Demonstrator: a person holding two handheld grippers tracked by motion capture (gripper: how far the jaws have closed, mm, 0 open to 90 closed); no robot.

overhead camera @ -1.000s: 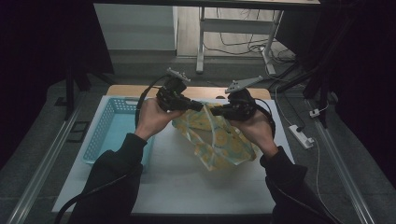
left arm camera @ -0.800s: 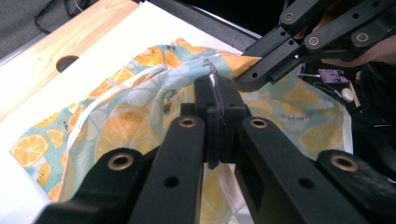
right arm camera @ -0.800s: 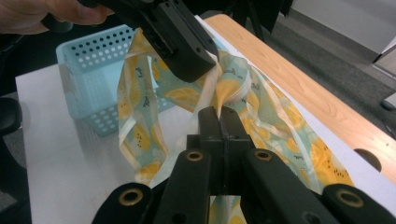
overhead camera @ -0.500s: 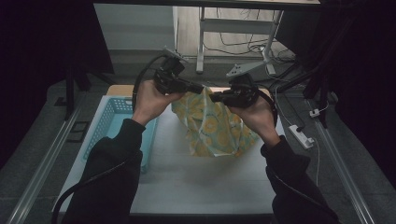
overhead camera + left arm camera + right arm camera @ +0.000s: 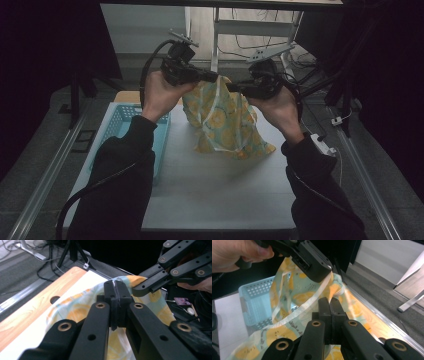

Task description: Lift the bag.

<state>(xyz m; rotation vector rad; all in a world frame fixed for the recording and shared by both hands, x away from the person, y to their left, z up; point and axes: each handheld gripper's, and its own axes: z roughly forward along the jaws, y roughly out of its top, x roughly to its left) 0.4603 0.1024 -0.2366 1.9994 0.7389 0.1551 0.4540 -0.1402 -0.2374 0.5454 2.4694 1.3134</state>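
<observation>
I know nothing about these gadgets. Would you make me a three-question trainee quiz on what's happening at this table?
1. True or false: both grippers are clamped on the cloth.
2. What stands at the table's left side? A) a blue basket B) a red bucket C) a glass jar
3. Fill in: the cloth's lower edge rests on the ____.

Key
1. True: the left gripper and the right gripper each pinch the top edge of the cloth with shut fingers.
2. A: the blue basket.
3. Table: the cloth hangs from the grippers and its bottom touches the white top.
</observation>
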